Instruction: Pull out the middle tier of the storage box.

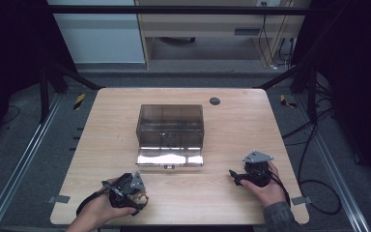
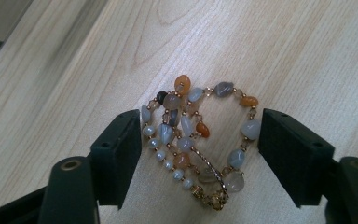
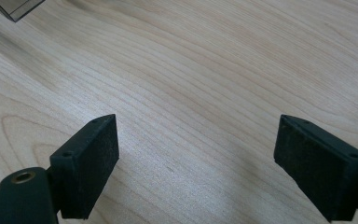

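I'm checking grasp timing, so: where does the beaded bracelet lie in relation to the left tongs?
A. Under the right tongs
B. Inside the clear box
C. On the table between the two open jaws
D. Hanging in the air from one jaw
C: the beaded bracelet lies on the wooden table between the jaws of the left tongs, which flank it.

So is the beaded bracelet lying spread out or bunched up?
Bunched up: the beaded bracelet lies folded over itself on the table, strands crossing, between the left gripper's pads.
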{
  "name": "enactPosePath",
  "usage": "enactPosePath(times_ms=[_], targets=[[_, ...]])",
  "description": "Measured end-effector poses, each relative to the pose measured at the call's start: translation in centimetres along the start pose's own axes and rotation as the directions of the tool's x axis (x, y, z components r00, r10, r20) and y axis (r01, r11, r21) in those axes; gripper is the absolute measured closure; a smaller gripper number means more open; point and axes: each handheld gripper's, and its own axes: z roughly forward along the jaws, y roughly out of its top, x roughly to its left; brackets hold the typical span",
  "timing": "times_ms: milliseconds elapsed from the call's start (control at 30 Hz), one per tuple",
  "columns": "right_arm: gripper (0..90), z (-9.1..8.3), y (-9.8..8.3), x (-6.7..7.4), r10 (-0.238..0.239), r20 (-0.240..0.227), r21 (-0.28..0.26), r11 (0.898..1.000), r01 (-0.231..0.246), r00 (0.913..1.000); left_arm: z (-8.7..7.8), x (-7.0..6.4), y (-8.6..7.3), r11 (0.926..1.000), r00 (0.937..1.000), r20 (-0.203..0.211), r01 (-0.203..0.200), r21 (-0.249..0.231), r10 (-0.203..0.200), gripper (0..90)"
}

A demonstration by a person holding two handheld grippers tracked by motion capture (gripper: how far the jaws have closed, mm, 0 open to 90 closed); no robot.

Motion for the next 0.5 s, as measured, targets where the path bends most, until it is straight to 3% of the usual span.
enactPosePath(times_ms=[233,500], targets=[[14.3,0.01,-0.01,-0.03,0.001,-0.002,0.0,1.0,-0.001,1.0,0.05,0.28,0.09,0.9999,0.9994,0.032,0.012,-0.006,-0.012,38.2],[14.4,0.04,-0.01,0.02,0.009,-0.008,0.004,1.0,-0.009,0.9999,-0.12,0.86,0.04,0.9996,0.9992,0.035,0.022,-0.016,-0.021,57.5]])
